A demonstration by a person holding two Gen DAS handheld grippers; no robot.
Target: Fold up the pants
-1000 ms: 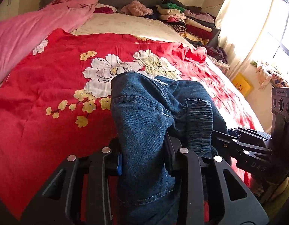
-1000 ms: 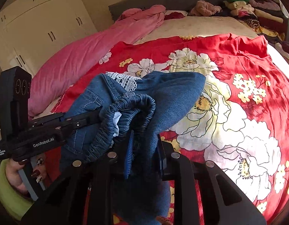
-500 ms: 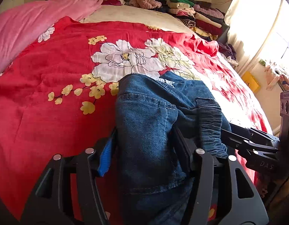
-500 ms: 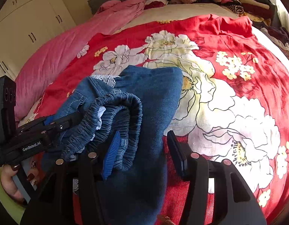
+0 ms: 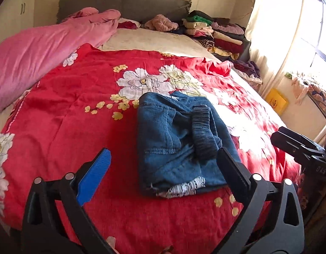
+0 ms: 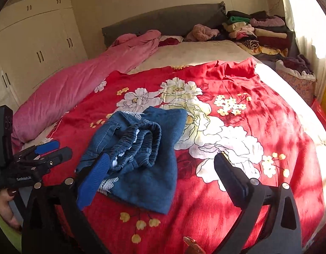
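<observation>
Pants [image 5: 179, 144] lie folded in a small bundle on the red flowered cover [image 5: 63, 114] of the bed, with the dark elastic waistband [image 5: 203, 133] on top and a white lace hem at the near edge.

In the left wrist view the left gripper [image 5: 165, 165] is wide open and holds nothing. Its jaws have just been opening. The bundle lies ahead of the jaws and on the cover; the blue pad [image 5: 95, 175] stands well apart from the denim on the left, and the black finger [image 5: 232, 173] overlaps the right near corner of the bundle in the picture, but I cannot tell if it touches.

In the right wrist view the right gripper [image 6: 160, 173] is also wide open and empty, and its jaws have just been opening too. Here the pants [image 6: 141, 158] lie toward the left side of the gap: the blue pad [image 6: 93, 180] is in front of the waistband [image 6: 141, 139], and the black finger [image 6: 230, 177] is well apart, over bare cover [image 6: 247, 110].

The other gripper shows at the edge of each view. A pink blanket [image 5: 42, 48] lies along the left side of the bed, and stacked clothes [image 5: 213, 33] are at the headboard.
</observation>
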